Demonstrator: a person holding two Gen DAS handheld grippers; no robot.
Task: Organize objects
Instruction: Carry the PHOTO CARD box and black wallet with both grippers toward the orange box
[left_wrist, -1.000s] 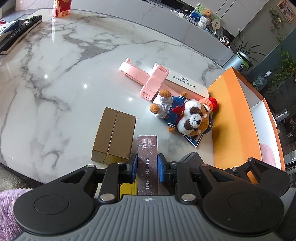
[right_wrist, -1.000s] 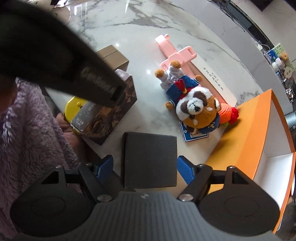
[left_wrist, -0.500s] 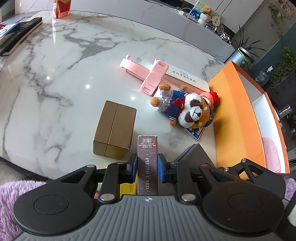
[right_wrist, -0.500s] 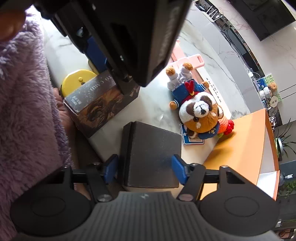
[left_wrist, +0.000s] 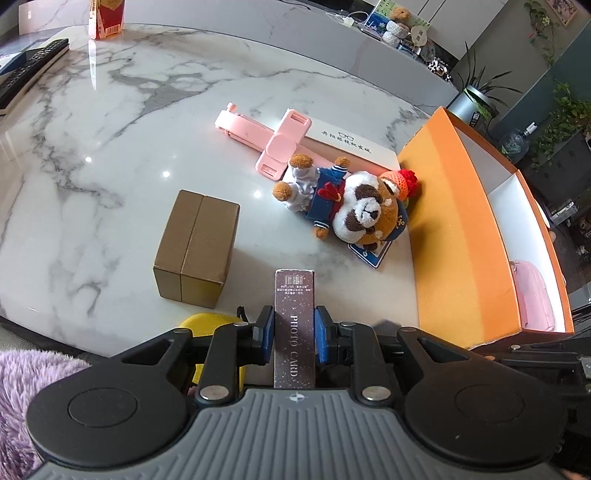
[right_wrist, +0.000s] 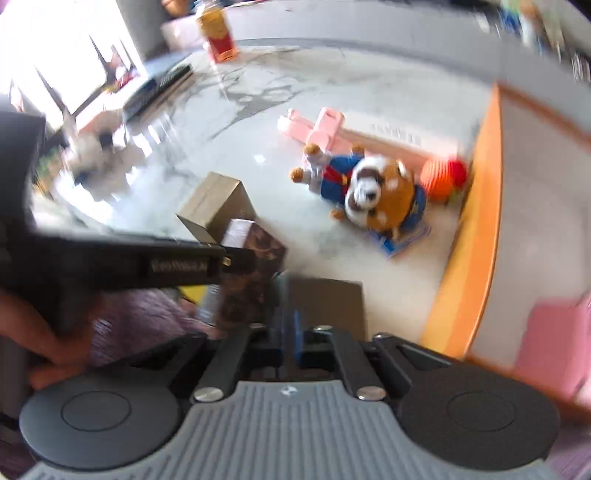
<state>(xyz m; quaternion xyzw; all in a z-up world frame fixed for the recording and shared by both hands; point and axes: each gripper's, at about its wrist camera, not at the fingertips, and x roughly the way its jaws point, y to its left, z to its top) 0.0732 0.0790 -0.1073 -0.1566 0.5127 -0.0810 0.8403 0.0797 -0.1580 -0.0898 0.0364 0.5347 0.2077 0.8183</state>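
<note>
Since a second ago my right tool (right_wrist: 291, 330) has swung up and rolled, so its view is now blurred; its jaws have just been closing from wide around the black box (right_wrist: 325, 301) and now the blue pads meet with nothing between them, the box lying just past the tips on the counter (left_wrist: 110, 155) near its front edge. My left tool (left_wrist: 294, 328) has barely shifted and is clamped narrow on the photo card box (left_wrist: 294, 314), a slim maroon carton with speckled sides, white lettering down its face and a barcode at the far end; it is held above the front edge of the counter. Beyond it a brown box (left_wrist: 197, 247) lies flat on the marble. To its right the plush dog (left_wrist: 354, 210) in a blue sailor suit lies on its back on a blue card, a knitted orange and red hat at its head, against the wall of the orange bin (left_wrist: 461, 229). A pink phone stand (left_wrist: 266, 140) lies behind the dog, over a white case. Something pink lies inside the bin. A yellow thing shows under my left tool.
</note>
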